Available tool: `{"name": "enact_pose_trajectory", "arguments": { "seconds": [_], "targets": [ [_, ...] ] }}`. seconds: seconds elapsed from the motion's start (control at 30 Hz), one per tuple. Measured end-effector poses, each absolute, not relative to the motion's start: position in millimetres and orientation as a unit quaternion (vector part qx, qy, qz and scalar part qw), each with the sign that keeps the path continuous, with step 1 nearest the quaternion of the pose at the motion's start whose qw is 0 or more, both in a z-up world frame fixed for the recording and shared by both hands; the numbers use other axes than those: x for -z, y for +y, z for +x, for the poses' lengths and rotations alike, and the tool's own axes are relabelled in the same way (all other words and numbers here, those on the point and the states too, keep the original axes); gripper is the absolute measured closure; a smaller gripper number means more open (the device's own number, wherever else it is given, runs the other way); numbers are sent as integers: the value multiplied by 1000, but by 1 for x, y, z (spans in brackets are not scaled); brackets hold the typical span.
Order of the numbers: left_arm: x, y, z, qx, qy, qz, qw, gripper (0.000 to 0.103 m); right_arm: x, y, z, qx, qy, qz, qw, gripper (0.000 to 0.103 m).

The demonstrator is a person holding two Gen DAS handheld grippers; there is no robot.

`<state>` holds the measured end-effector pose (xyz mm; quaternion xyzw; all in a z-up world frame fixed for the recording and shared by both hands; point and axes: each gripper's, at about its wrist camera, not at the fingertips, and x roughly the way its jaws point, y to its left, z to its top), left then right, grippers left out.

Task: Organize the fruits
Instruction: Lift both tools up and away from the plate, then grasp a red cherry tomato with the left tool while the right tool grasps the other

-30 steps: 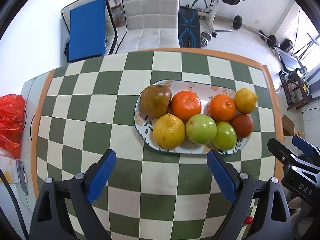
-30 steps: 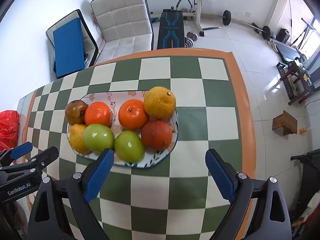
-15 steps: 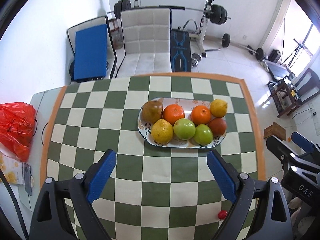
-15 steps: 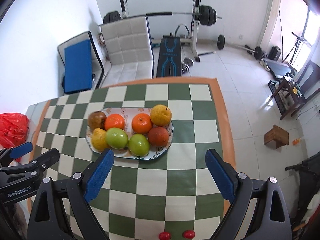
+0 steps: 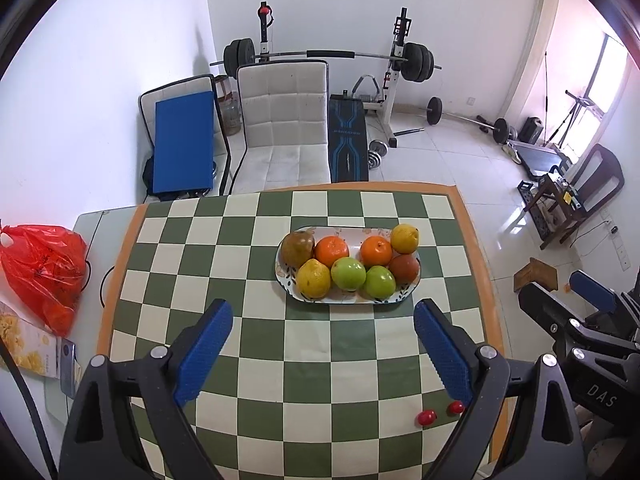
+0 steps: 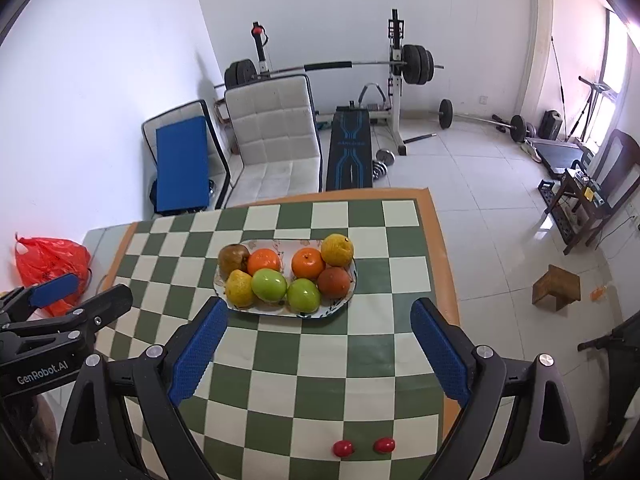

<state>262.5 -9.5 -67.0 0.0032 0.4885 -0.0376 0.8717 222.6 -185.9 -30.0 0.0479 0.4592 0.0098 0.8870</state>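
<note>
Fruit plate (image 5: 408, 294) on checkered table (image 5: 240, 280), L tongs (image 5: 323, 354) & R tongs (image 6: 318, 350) wide, empty

"DAS" stands in white on the right gripper (image 5: 592, 300); "GenRobot.AI" stands in white on the left gripper (image 6: 68, 292)

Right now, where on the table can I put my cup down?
The checkered cloth is bare between the plate and the two small red fruits, also left of the plate toward the red bag. The plate itself is crowded with fruit.
</note>
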Motion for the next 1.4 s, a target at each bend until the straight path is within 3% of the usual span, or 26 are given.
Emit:
{"name": "enact_pose_trajectory", "arguments": {
  "seconds": [0.43,0.47,0.57,0.7,0.93,1.2,1.4],
  "targets": [
    [66,-11,246,28,487,-1,873,10,20,-186,204,-16,456,59,888,8],
    [68,-12,248,25,489,4,872,1,23,-187,205,-14,456,63,887,6],
    [78,-14,252,20,498,13,867,0,32,-195,206,-11,456,72,887,2],
    [104,-23,260,20,523,23,852,0,65,-216,214,3,486,93,869,2],
    [191,-70,272,23,597,92,797,0,179,-270,205,55,592,130,794,3],
    [304,-124,261,61,699,161,695,0,314,-297,160,72,688,202,693,39],
    [340,-145,247,88,737,166,649,0,355,-293,143,66,711,212,667,66]
  ]
}}
